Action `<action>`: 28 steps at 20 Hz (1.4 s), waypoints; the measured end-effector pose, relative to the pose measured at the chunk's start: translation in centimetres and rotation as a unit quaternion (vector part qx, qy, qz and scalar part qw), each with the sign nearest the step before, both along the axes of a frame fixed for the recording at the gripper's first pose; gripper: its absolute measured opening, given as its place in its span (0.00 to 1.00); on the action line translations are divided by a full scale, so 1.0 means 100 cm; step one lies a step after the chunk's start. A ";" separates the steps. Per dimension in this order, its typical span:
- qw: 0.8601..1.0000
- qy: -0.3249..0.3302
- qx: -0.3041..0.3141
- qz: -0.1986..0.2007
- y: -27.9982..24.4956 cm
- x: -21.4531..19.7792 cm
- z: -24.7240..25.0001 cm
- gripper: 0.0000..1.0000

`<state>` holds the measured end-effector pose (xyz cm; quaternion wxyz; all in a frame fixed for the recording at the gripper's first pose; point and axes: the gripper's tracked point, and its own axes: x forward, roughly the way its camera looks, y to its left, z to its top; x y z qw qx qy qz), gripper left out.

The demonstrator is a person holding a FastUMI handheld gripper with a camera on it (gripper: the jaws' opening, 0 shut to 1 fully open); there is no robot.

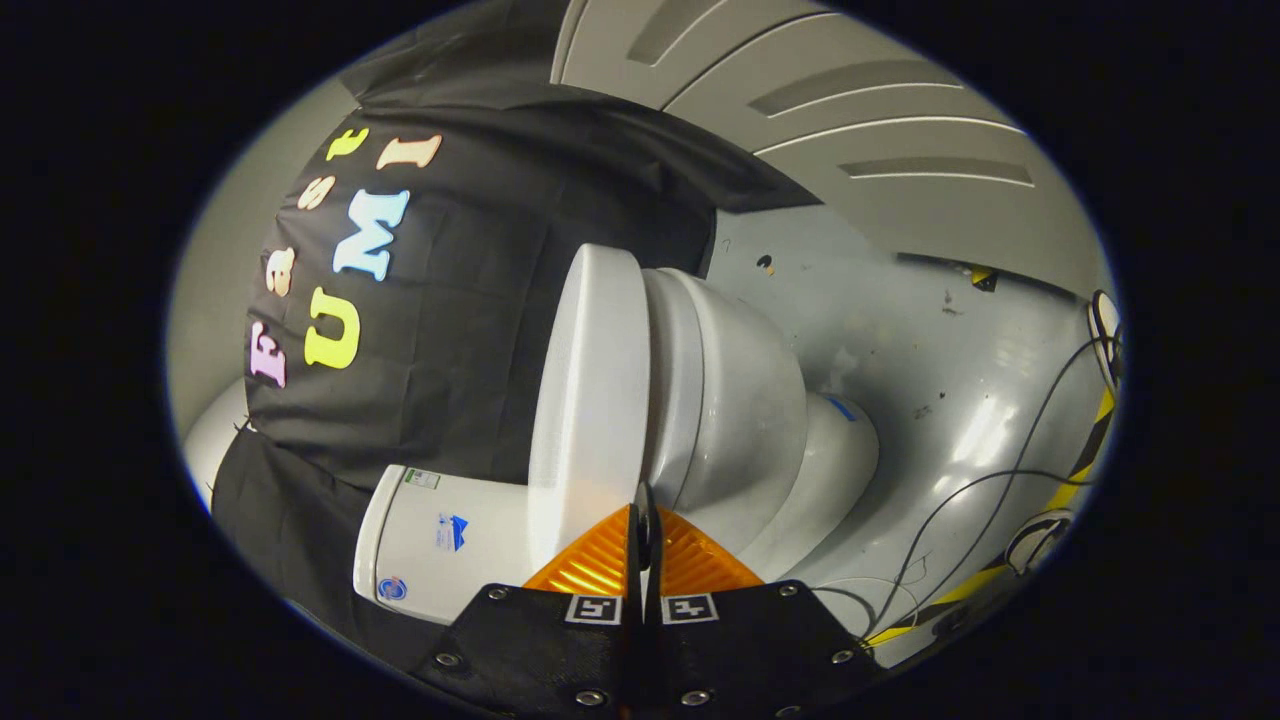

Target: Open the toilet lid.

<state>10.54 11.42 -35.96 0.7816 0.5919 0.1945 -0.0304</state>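
The view is rolled on its side, so the white toilet lies sideways just ahead of the fingers. Its lid (590, 390) is down flat against the seat and the bowl (745, 400). The tank (440, 540) stands behind the lid against the black cloth wall. My gripper (645, 508) is shut, its two fingers pressed together with nothing visible between them. The tips sit right at the seam where the lid's rim meets the seat, near the hinge end. I cannot tell whether they touch the rim.
A glossy grey floor (950, 380) stretches beyond the bowl. Thin black cables (1000, 500) run across it toward yellow-and-black tape (1090, 450) at its edge. A grey panelled wall (880, 130) rises behind the floor.
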 end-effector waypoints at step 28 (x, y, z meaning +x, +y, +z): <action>0.968 0.008 -0.252 0.016 0.008 0.002 0.093 0.01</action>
